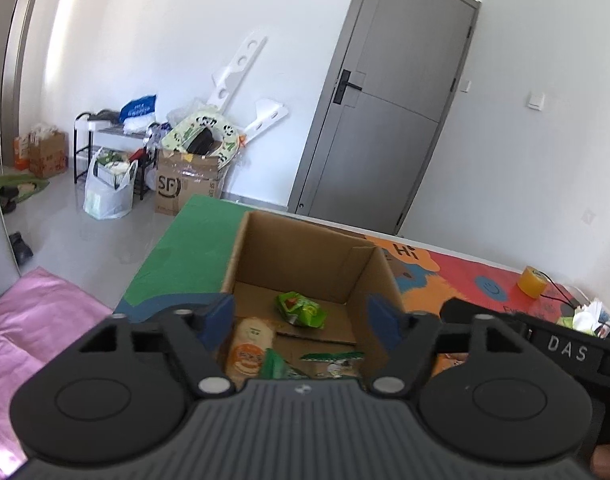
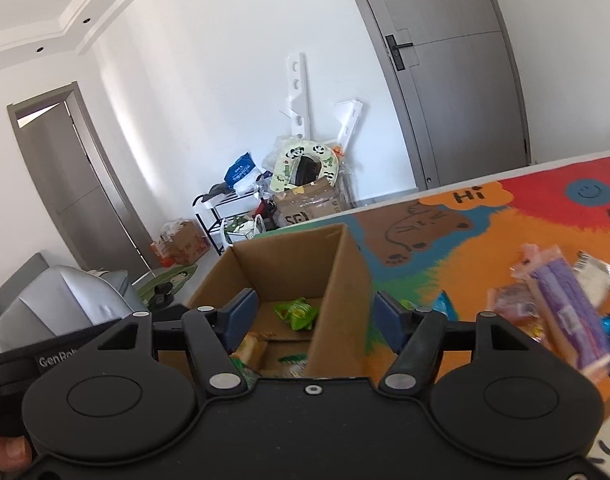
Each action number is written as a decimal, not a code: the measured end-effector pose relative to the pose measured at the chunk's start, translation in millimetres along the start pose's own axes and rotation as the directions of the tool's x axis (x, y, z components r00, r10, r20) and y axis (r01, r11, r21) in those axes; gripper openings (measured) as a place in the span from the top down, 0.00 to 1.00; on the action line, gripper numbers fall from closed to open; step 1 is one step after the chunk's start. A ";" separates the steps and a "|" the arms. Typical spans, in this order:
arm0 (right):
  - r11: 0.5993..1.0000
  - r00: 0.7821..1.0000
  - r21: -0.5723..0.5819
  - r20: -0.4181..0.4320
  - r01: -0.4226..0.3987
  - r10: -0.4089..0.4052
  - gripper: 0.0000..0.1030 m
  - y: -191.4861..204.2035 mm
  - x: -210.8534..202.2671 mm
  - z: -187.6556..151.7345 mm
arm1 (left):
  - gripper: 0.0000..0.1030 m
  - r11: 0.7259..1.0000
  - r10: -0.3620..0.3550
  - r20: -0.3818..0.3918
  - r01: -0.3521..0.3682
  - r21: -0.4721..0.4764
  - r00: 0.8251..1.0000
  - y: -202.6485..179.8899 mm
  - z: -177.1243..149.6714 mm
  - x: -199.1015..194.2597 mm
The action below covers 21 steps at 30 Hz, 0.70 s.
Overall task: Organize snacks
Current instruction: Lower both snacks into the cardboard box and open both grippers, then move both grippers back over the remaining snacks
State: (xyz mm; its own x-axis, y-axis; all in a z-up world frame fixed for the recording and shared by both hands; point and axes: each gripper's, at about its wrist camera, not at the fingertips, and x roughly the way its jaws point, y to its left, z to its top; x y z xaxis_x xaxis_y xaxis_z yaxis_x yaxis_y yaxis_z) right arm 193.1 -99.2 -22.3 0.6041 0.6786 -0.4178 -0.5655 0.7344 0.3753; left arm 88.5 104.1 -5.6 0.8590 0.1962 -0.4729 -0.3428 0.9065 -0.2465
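An open cardboard box stands on the colourful table mat. Inside lie a green snack packet, an orange-and-beige packet and a green-and-white packet. My left gripper hangs open over the box's near edge, with nothing between its blue pads. My right gripper is open too, over the box near its right wall, and holds nothing. The green packet shows below it. On the mat at the right lies a heap of loose snacks, among them a long purple packet.
A yellow tape roll and a cable sit at the mat's far right. Beside the table are a pink cloth and a grey seat. Boxes, bags and a rack stand against the far wall by a grey door.
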 end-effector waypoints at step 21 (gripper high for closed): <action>0.992 0.993 0.073 0.053 0.106 -0.110 0.00 -58.1 -71.0 -13.0 | 0.10 0.995 -0.047 -0.039 0.050 0.084 0.998 -63.4 -23.9 -8.8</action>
State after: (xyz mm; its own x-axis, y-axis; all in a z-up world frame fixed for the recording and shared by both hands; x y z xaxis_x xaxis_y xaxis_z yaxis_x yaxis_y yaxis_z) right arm 175.7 -190.2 -25.1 0.6913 0.5934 -0.4123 -0.4556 0.8008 0.3888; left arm 93.6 35.9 -6.0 0.8586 0.1391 -0.4935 -0.2663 0.9434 -0.1975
